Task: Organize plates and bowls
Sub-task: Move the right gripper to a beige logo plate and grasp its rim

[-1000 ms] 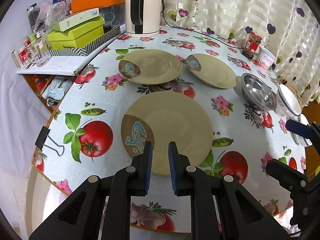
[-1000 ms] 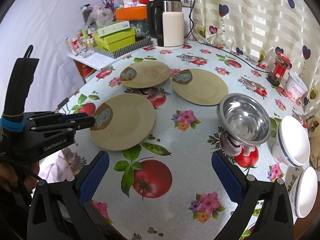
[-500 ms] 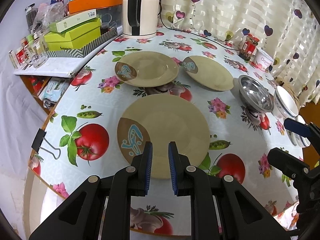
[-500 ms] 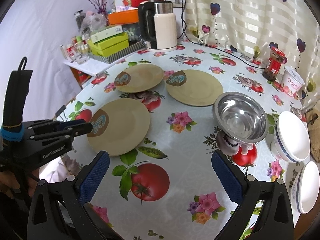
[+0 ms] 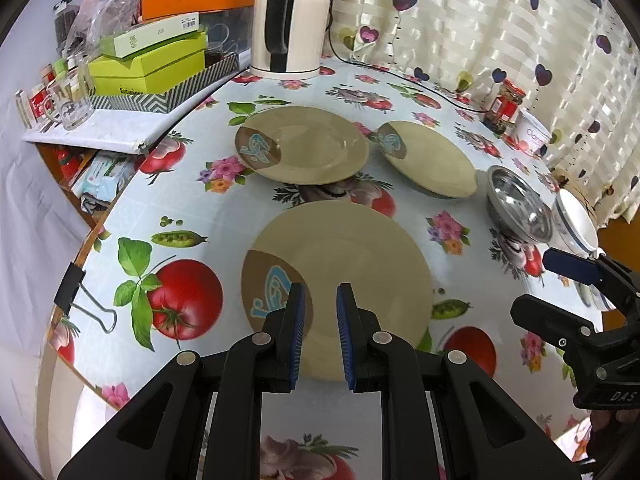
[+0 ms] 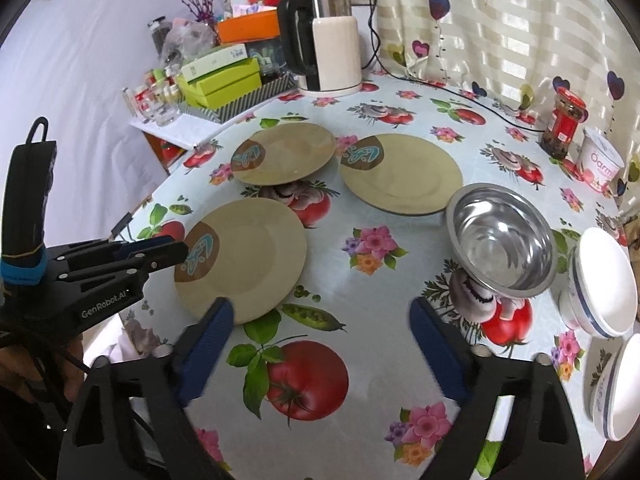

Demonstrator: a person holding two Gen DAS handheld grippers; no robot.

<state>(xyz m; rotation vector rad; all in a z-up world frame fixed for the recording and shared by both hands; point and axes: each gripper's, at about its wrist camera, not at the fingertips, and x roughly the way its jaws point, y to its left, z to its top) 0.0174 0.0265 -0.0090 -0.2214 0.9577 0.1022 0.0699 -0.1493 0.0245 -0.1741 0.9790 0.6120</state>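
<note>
- At my far left, the shelf clutter sits off the table edge: a green box (image 5: 148, 68) stacked on a zigzag-patterned tray (image 5: 160, 98), with a glass mug (image 5: 72, 98) at about nine o'clock from it
- A black binder clip (image 5: 76, 292) grips the tablecloth (image 5: 224, 216) edge at roughly eight o'clock from the nearest plate
- My left gripper (image 5: 320, 312) hangs over the near rim of the near plate (image 5: 344, 276); its jaws stand a narrow gap apart with nothing pinched between the blue pads, and I cannot tell whether the tips touch the plate
- That near plate lies flat on the cloth, brown patch with a blue motif at its eight o'clock side
- At twelve o'clock from it lies the second plate (image 5: 304, 144), and at two o'clock the third plate (image 5: 432, 158), all three apart from each other
- The kettle (image 5: 288, 24) stands beyond the second plate, at twelve o'clock
- The steel bowl (image 6: 502, 244) sits empty at about four o'clock from the third plate, just beside a white bowl (image 6: 604, 280) tipped on its side to its right
- My right gripper (image 6: 320, 336) hovers above a printed tomato; its jaws have just been closing, yet remain wide apart and empty
- Another white bowl (image 6: 620, 388) lies at five o'clock near the table's right edge
- A red-lidded jar (image 6: 564, 126) and a yoghurt tub (image 6: 602, 164) stand by the curtain at two o'clock
</note>
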